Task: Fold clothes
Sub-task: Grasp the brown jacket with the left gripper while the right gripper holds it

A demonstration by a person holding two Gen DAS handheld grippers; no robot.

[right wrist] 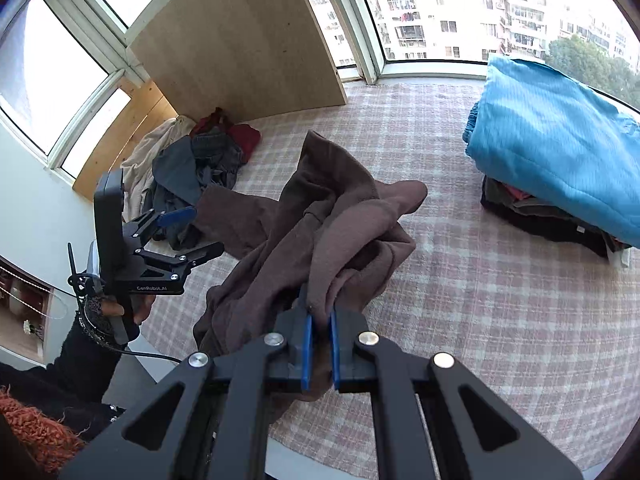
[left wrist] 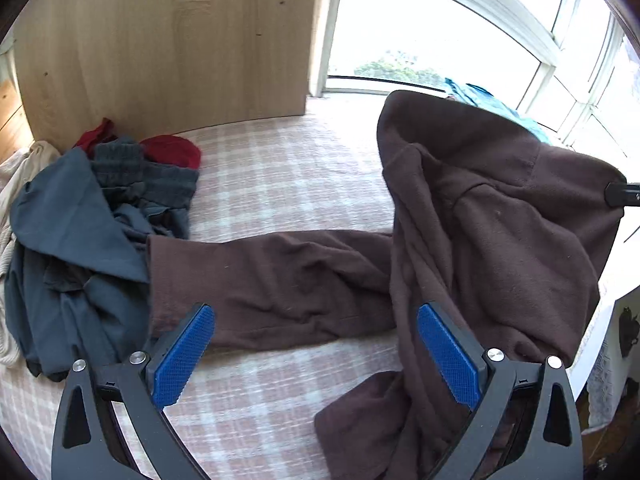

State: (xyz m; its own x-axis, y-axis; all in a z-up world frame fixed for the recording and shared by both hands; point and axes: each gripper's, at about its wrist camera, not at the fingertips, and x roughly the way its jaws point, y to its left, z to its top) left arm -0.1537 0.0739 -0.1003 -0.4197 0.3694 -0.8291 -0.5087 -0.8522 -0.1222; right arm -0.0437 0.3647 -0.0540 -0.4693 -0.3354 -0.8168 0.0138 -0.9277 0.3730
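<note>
- Windows wrap the corner of this room, and a bed (right wrist: 460,272) with a pink-and-white checked cover fills the space beneath them, with a pale wooden panel (left wrist: 168,40) standing at its far side.
- Far left on the bed lies a heap of unfolded clothes (left wrist: 92,240): cream fabric at the edge, dark blue-grey pieces on top, something red behind.
- Left tool (left wrist: 316,354) is spread wide, its blue pads (left wrist: 184,356) well apart and gripping nothing; it hovers just above one sleeve of the brown fleece top (left wrist: 480,240), which stretches flat across the cover towards the heap.
- A hand (right wrist: 132,308) in a dark sleeve holds that tool's handle at the bed's edge.
- Right tool (right wrist: 320,352) is clamped tight on a fold of the brown top, lifting the body so it hangs bunched above the bed.
- Far right sits a stack of dark folded garments (right wrist: 540,216) with a bright blue quilted piece (right wrist: 560,140) draped over it, well apart from the brown top.
</note>
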